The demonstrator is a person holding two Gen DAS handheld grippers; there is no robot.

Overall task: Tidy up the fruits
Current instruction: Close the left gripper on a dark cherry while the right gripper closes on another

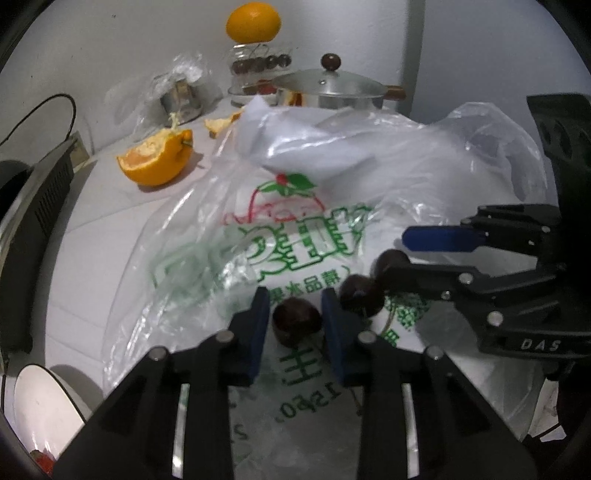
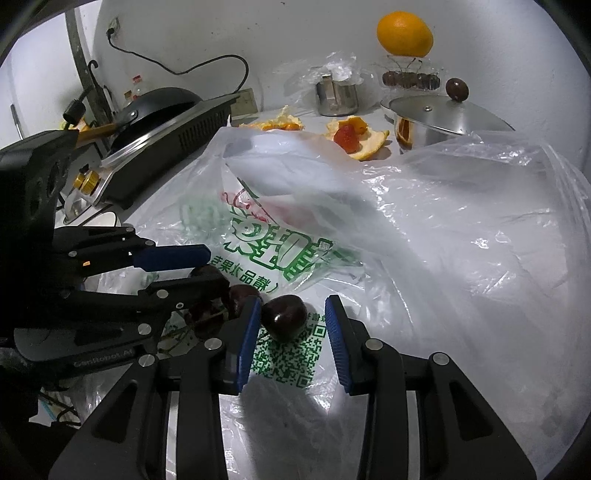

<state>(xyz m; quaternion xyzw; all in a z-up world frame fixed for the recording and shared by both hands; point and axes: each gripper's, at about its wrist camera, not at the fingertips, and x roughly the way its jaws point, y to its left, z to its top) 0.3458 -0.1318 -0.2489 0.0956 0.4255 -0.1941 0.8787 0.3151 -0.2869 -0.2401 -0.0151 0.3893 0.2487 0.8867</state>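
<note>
Clamping a cherry (image 1: 296, 322), left claw (image 1: 295, 314); right claw (image 2: 291, 325) apart, beside another

Dim, cool, bluish indoor light throughout. Strong fisheye bending, with black vignette at every corner. Soft glare across the crinkled plastic bag (image 2: 461, 221) and on the steel pot lid (image 1: 328, 86). Faint shadow cast under the cut orange (image 1: 159, 158). Printed green lettering slightly smeared; far objects soft and grainy. Near black gripper arms almost without detail. Whole orange (image 2: 404, 33) rendered brightest, well saturated.
</note>
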